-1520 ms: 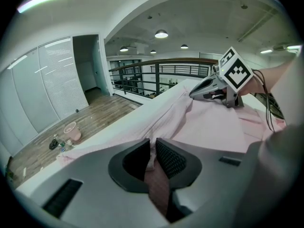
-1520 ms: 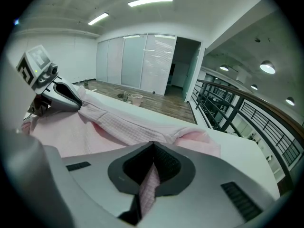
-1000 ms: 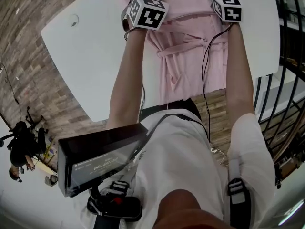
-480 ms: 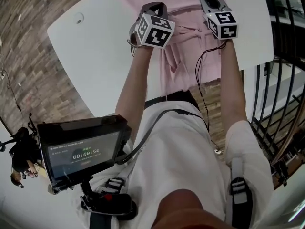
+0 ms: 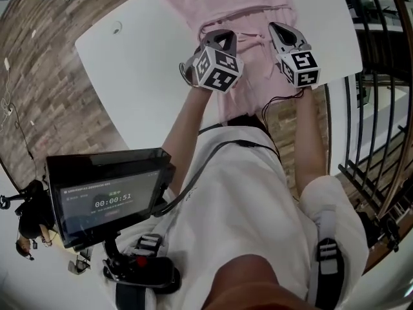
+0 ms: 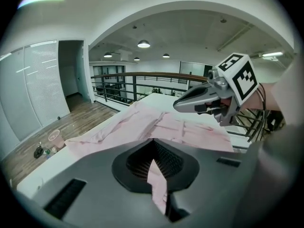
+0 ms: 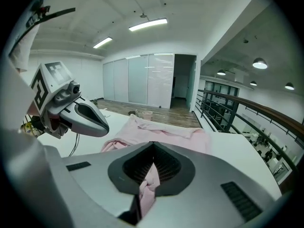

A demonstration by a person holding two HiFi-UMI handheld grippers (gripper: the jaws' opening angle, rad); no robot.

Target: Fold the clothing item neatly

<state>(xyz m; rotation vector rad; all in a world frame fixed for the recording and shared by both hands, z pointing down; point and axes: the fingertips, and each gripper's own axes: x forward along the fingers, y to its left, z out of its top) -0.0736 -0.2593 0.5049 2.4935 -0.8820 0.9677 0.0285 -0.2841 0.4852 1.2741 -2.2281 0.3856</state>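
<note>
Head view looks down on the left forearm (image 5: 192,124) and right forearm (image 5: 310,137), both stretched straight out side by side over the white table (image 5: 142,76). The left gripper (image 5: 219,37) sits at upper centre of the frame, and the right gripper (image 5: 279,28) is just to its right. Both point toward the top edge and tilt downward. The pink garment (image 5: 242,5) is spread on the table at top centre, with its near edge bunched up at the grippers. Left gripper view: the jaws are clamped tight on a fold of the pink fabric. Right gripper view is the same deal, jaws pinching a twisted bit of that cloth.
</note>
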